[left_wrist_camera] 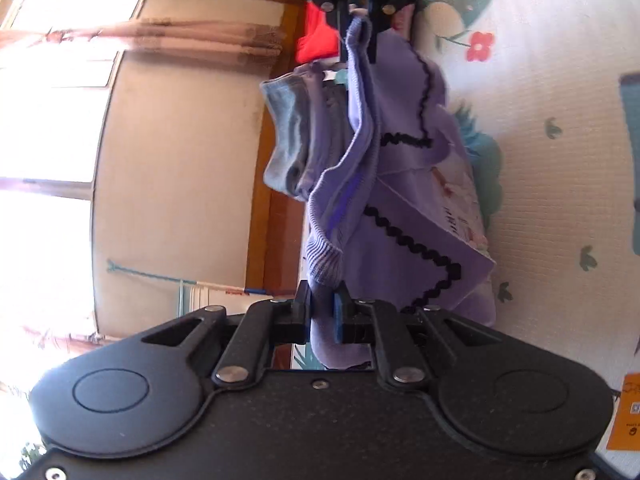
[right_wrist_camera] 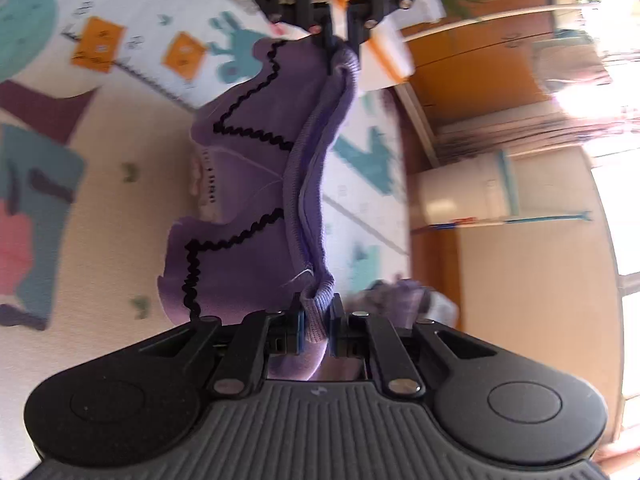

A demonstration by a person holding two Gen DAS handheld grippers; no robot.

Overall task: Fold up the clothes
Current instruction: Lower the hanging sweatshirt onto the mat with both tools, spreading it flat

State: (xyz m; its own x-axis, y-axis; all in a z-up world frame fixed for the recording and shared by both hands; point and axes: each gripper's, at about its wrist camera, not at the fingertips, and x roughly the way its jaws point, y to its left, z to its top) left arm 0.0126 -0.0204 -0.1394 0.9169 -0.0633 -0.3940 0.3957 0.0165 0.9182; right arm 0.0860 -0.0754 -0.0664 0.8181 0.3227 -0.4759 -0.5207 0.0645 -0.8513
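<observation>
A lilac knitted garment with black zigzag trim [left_wrist_camera: 404, 216] is held stretched above the patterned play mat [left_wrist_camera: 560, 184], its ribbed edge pinched by the left hand-held gripper [left_wrist_camera: 322, 316] and right hand-held gripper [right_wrist_camera: 316, 320]. Laying-out appears underway; next, lowering flat is called for.
</observation>
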